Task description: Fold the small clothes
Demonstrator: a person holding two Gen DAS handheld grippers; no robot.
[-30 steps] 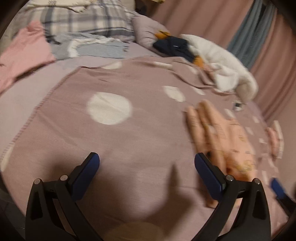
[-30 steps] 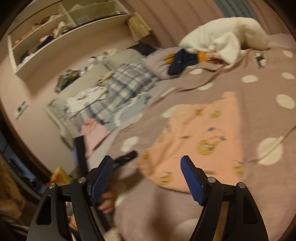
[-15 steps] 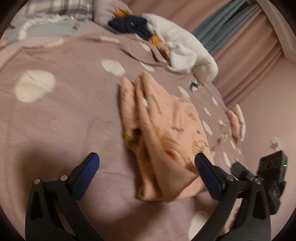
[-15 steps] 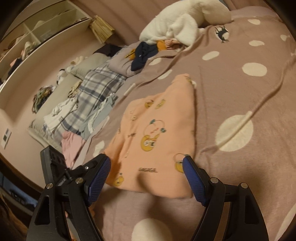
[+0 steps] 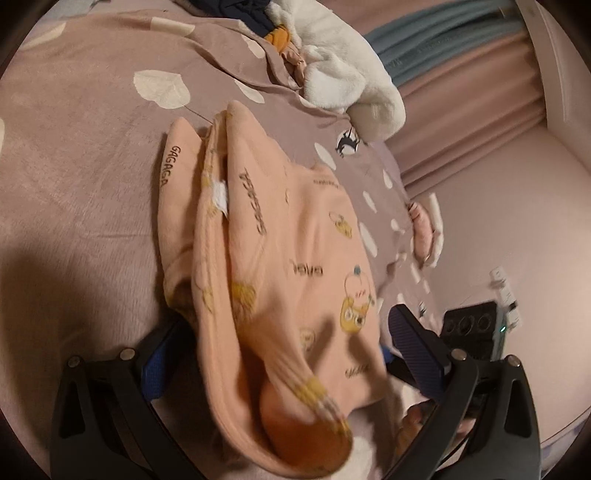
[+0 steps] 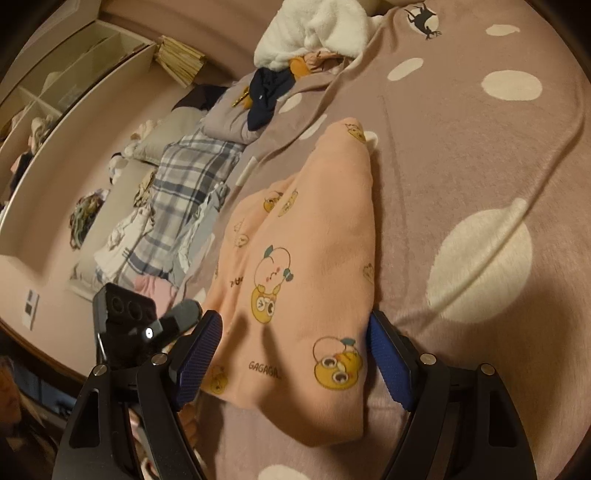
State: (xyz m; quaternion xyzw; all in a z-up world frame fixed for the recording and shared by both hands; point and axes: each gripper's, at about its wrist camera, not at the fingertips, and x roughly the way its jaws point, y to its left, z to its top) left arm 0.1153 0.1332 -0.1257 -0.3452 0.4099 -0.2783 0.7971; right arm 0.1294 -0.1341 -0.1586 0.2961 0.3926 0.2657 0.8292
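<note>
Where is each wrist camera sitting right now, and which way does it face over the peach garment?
Left wrist: on the left gripper, looking down its open fingers across the peach garment toward the curtain; the right gripper shows.
Right wrist: on the right gripper, open around the garment's near edge, facing the shelves; the left gripper shows.
Shared: garment, dotted blanket, white fleece.

Left fingers' (image 5: 162, 354) pad partly behind blurred peach garment (image 5: 295, 258).

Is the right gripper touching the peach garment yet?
Cannot tell: in the right wrist view the right gripper straddles the peach garment, pads open at its edges.
</note>
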